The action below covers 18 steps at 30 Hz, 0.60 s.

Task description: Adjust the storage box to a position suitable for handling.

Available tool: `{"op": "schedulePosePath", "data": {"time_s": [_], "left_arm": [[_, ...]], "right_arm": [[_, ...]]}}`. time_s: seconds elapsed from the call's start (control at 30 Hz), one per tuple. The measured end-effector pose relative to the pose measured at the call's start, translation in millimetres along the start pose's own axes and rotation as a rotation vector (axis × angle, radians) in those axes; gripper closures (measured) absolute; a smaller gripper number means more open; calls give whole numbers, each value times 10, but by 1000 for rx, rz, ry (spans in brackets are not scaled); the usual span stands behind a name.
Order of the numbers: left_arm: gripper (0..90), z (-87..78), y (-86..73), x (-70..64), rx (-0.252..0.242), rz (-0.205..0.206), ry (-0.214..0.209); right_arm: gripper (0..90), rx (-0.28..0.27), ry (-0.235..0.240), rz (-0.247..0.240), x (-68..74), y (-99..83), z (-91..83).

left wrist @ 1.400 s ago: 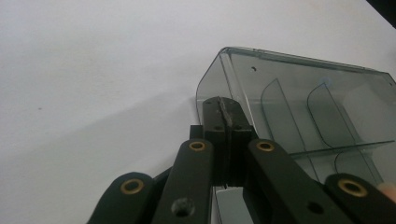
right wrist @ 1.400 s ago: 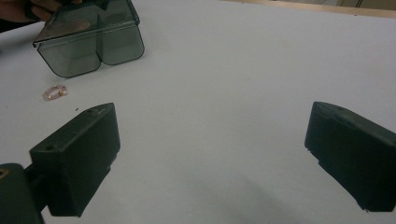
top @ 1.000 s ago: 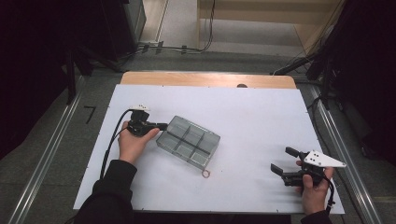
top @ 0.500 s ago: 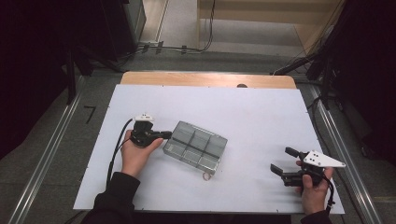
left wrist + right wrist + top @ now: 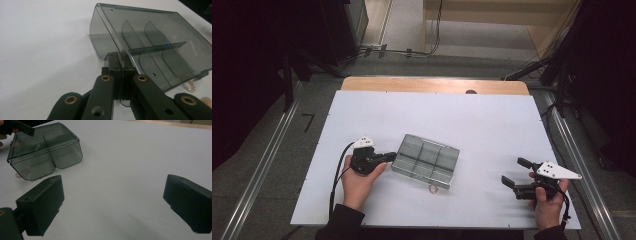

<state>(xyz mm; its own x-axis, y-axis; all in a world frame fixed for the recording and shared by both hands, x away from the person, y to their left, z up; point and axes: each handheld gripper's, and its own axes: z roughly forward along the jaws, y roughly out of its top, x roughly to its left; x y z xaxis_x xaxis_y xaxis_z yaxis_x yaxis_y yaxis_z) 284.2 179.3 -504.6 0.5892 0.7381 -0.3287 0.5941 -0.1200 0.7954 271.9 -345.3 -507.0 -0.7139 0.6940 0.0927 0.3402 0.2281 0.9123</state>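
A smoky clear plastic box with several compartments lies on the white table sheet, slightly left of the middle. My left gripper is shut on the box's left rim. In the left gripper view the jaws pinch the thin wall of the box, which looks tipped up a little. My right gripper is held open near the front right, well apart from the box. In the right gripper view the box sits far off at upper left, between and beyond the open fingers.
A small pale ring lies on the sheet just in front of the box, also seen as a ring by its corner. A wooden table edge runs along the far side. Dark equipment and cables stand beyond it.
My left gripper has drawn the box toward the near edge and slightly right, turning it a little. The right gripper has stayed in place and open.
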Motion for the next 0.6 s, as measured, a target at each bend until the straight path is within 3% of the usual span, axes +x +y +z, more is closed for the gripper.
{"op": "schedulePosePath", "data": {"time_s": [0.2,0.4,0.6], "left_arm": [[900,-33,-95,-108,-22,22,3],[900,-62,-224,-178,-51,11,-18],[900,-53,-302,-267,-55,13,-34]], "right_arm": [[19,6,-1,4,2,2,-7],[30,26,-25,-39,77,23,-34],[31,29,44,7,165,41,-56]]}}
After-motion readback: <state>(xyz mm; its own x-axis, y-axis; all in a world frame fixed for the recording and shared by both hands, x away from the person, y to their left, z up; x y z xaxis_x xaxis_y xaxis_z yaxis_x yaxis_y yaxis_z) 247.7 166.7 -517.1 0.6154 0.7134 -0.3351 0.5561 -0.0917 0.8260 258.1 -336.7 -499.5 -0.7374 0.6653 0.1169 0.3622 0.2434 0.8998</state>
